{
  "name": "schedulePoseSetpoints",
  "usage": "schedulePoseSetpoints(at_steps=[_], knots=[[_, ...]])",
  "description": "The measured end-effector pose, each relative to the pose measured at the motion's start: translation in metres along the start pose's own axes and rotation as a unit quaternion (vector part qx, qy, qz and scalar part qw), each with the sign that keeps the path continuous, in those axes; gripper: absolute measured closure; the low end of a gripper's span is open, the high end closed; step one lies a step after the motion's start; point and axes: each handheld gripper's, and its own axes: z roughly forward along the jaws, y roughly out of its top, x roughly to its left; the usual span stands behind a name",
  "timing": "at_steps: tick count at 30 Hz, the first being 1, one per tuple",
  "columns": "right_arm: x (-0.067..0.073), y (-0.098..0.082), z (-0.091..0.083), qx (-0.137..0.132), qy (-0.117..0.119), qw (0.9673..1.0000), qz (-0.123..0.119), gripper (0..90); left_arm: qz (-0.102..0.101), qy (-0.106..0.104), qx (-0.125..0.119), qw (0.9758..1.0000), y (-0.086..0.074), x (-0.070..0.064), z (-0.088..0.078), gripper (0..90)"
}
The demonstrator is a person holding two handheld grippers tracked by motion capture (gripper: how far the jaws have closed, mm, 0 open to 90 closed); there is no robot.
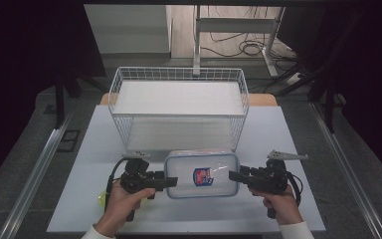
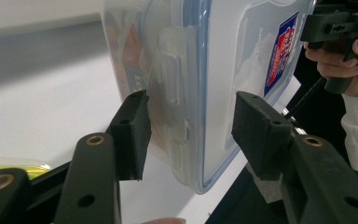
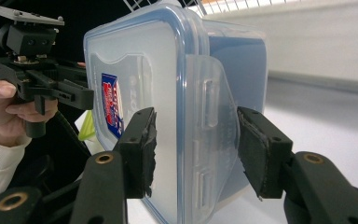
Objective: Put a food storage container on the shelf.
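Before the basket (image 1: pixel 179 97), on the counter (image 1: pixel 288 134): lidded clear box (image 1: pixel 202 175), contents unclear. Left gripper (image 1: pixel 170 181) at its left end, right gripper (image 1: pixel 235 176) at its right; both fingers spread around the lid latches, not clamped.

Even overhead light on my pale grey worktop (image 1: pixel 104 129); dark, vignetted surroundings; my tool views' backgrounds softly blurred.
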Motion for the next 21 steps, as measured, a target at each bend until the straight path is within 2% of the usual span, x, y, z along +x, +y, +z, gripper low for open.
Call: schedulePoseSetpoints(at_steps=[12, 18, 21], knots=[[0.020, 0.029, 0.002, -0.020, 0.014, 0.9996, -0.013, 49.1, 0.023, 0.010, -0.026, 0.9993, 0.024, -0.008, -0.038, 48.9], [0.025, 0.042, 0.005, -0.030, 0.019, 0.9992, -0.015, 49.1, 0.029, 0.011, -0.036, 0.9988, 0.038, -0.008, -0.051, 49.4], [0.028, 0.055, 0.008, -0.035, 0.019, 0.9990, -0.019, 49.0, 0.035, 0.012, -0.039, 0.9986, 0.046, -0.006, -0.056, 49.5]])
